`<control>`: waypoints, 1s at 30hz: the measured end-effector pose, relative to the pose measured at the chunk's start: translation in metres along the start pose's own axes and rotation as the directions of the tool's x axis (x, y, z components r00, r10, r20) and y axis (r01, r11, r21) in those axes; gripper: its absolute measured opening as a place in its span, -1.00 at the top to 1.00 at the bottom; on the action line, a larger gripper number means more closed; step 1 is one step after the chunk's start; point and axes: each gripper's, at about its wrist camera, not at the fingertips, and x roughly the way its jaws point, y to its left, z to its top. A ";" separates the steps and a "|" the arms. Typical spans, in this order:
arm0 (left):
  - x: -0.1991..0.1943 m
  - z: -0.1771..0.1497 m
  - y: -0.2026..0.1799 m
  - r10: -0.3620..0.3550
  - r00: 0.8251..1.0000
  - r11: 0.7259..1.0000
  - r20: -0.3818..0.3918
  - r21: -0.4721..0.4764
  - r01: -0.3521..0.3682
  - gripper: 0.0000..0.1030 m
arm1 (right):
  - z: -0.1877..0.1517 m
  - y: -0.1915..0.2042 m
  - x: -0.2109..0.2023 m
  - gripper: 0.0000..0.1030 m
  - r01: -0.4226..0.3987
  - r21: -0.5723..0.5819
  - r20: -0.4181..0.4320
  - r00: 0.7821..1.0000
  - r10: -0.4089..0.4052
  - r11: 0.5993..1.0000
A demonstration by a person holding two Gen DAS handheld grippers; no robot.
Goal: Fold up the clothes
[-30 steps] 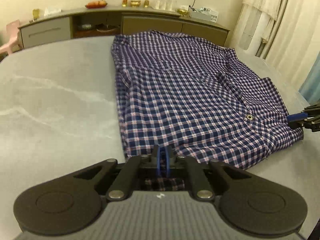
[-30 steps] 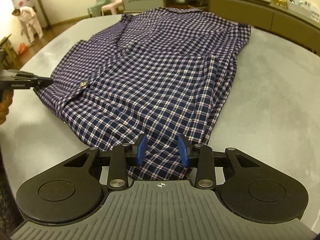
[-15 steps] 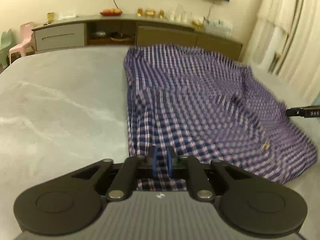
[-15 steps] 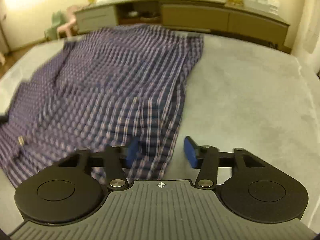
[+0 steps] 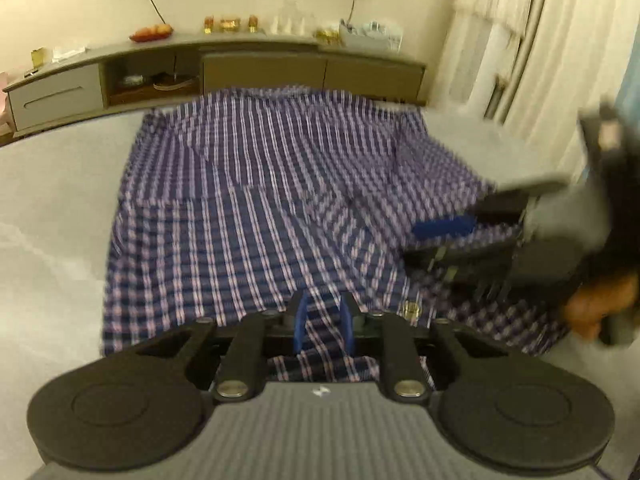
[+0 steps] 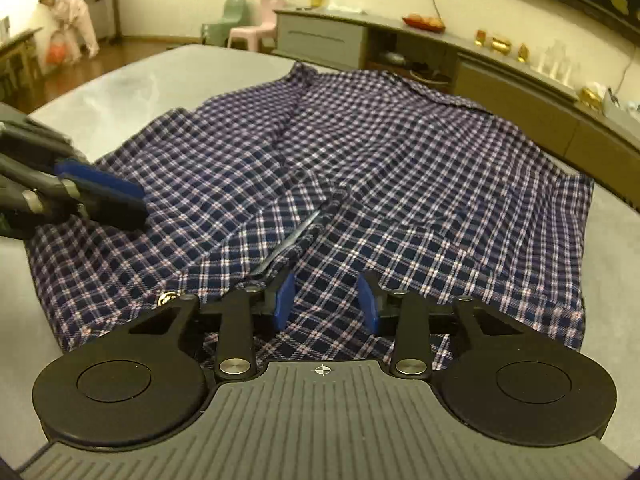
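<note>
The checked shirt (image 6: pixel 360 152) lies spread across the grey desk (image 6: pixel 132 84), partly folded, with its near hem at 6 o'clock under both cameras. A metal snap (image 6: pixel 165 299) shows on the hem at about 8 o'clock in the right wrist view.

The left gripper (image 5: pixel 323 320) has its jaws slightly apart, with shirt cloth running between the blue pads (image 5: pixel 300 322); whether the pads press the cloth cannot be told. In the right wrist view this gripper enters at 9 o'clock over the shirt's edge.

The right gripper (image 6: pixel 326 300) stands over the near hem with its jaws released, wide apart, cloth lying beneath the gap. In the left wrist view it appears blurred at 3 o'clock, with a hand (image 5: pixel 596 304) on its body.

Beyond the desk at 12 o'clock runs a low sideboard (image 5: pixel 256 64) carrying small objects. Curtains (image 5: pixel 532 20) hang at 2 o'clock in the left view. Plastic chairs (image 6: pixel 256 24) and a person (image 6: pixel 72 16) stand at 11 o'clock in the right view.
</note>
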 end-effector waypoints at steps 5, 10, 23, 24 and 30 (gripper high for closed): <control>0.000 -0.002 -0.023 -0.003 1.000 0.998 0.005 0.070 0.003 0.49 | 0.011 -0.005 0.020 0.24 -0.005 0.033 0.036 0.999 0.004 0.999; 0.000 -0.003 -0.044 0.013 1.000 0.989 0.009 0.147 -0.014 0.40 | 0.008 -0.017 0.045 0.11 -0.006 0.034 -0.011 1.000 0.006 0.999; -0.016 0.006 0.048 0.186 0.979 0.981 0.080 -0.069 -0.181 0.14 | -0.070 -0.109 -0.016 0.07 0.128 0.275 -0.077 0.991 -0.111 0.953; -0.020 0.007 0.051 0.175 0.981 0.982 0.087 -0.091 -0.168 0.14 | -0.072 -0.114 -0.016 0.08 0.116 0.303 -0.049 0.993 -0.106 0.946; 0.002 0.014 0.033 0.095 0.995 0.995 -0.040 -0.029 -0.096 -0.10 | -0.064 -0.112 -0.035 0.46 0.083 0.336 0.028 0.995 -0.098 0.938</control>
